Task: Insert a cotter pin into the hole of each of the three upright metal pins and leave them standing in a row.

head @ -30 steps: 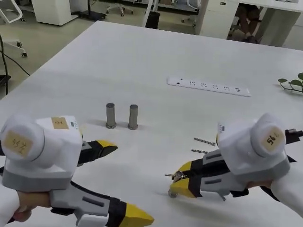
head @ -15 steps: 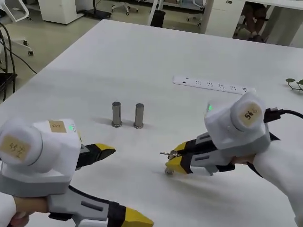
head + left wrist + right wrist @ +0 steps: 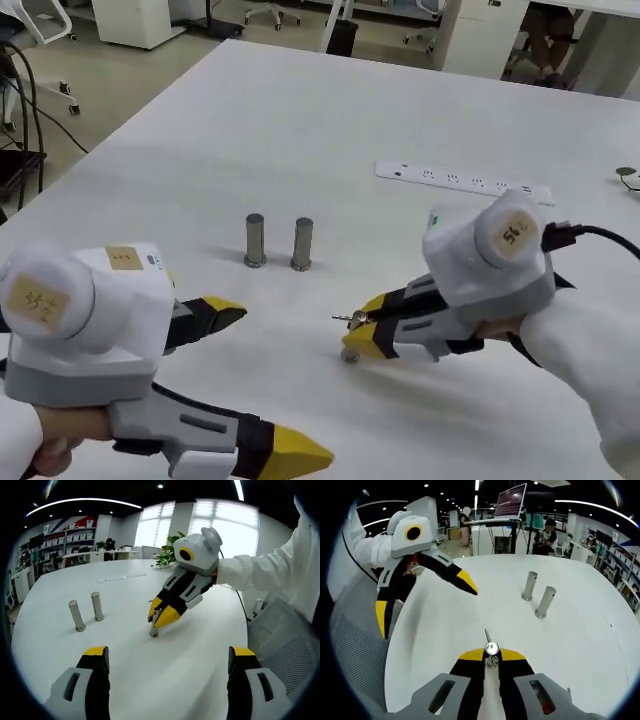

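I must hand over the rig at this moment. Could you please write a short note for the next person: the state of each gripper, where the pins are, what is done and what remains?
Left gripper: open, holds nothing.
Right gripper: shut on the third metal pin, which stands upright at the table. A cotter pin sits at its top, seemingly through the hole.
First metal pin and second metal pin: upright, side by side, apart from the third. No cotter pin shows on either.
Done: probably the third pin.
Left: set it in the row, then fit the other two.
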Motion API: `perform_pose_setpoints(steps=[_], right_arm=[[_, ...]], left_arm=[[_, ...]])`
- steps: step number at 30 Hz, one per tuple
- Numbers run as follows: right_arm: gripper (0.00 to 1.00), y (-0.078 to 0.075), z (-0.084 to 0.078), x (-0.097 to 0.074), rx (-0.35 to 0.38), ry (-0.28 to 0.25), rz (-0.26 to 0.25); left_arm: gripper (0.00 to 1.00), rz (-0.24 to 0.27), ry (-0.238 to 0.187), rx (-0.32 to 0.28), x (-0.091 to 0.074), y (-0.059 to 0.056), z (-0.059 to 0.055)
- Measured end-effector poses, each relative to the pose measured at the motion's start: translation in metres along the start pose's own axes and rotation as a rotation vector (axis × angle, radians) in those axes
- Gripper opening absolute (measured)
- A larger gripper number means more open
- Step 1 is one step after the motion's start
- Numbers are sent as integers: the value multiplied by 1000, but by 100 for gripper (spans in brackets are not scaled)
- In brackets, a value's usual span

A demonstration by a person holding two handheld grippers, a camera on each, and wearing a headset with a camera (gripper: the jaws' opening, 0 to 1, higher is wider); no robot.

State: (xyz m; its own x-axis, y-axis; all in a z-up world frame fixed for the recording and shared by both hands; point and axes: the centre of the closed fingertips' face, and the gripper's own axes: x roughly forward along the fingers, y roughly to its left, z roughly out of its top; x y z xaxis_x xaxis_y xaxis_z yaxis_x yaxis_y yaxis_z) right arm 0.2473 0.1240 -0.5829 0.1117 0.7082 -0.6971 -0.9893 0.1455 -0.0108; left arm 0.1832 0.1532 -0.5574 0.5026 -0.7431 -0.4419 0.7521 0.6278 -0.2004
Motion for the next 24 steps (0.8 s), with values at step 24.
perform_pose_setpoints(steps=[24], right_arm=[[36, 1, 9, -33, 46, -88, -73]], left_arm=[[98, 30, -33, -35, -5, 6, 8]])
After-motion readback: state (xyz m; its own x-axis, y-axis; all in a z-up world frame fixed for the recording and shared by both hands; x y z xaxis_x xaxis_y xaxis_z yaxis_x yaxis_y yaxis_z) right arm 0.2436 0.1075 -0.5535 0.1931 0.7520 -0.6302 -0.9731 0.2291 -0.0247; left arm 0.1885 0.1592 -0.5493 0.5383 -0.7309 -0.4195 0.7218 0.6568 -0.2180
